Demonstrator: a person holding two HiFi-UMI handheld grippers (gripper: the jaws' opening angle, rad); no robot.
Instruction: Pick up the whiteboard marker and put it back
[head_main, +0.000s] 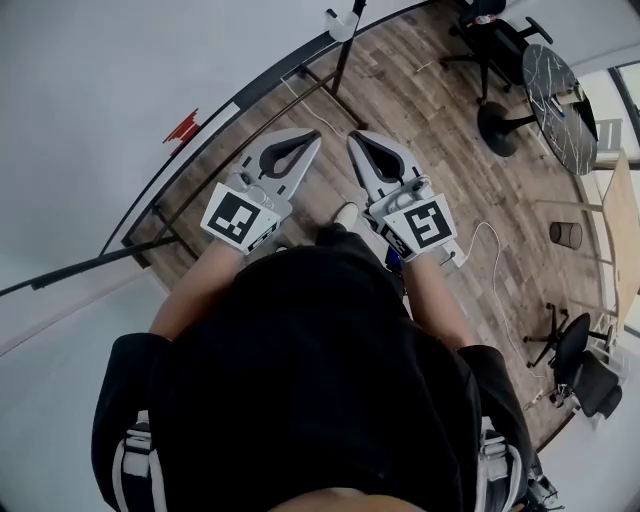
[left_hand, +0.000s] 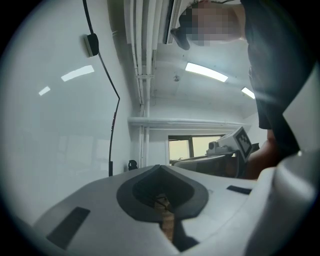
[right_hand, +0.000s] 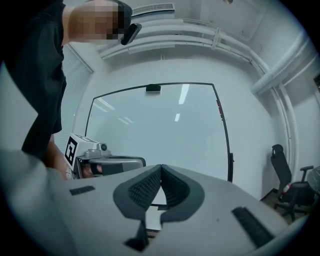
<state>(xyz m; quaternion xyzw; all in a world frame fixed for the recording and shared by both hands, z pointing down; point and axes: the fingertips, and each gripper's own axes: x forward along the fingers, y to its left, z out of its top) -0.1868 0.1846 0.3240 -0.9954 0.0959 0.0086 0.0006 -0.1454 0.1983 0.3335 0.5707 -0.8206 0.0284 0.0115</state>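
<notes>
Your left gripper (head_main: 312, 139) and right gripper (head_main: 356, 139) are both pressed together and empty; no marker shows, only the whiteboard (right_hand: 160, 130) ahead.

No words or numbers can be read; only black-and-white square markers (head_main: 240, 217) stand on the cubes (head_main: 425, 222) of the left gripper (head_main: 312, 140) and right gripper (head_main: 356, 140).

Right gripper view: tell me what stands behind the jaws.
Behind the shut right gripper stands a whiteboard in a black frame, with office chairs to its right. The jaws cover most of the board's lower edge, so whatever lies there, a marker included, cannot be seen.
</notes>
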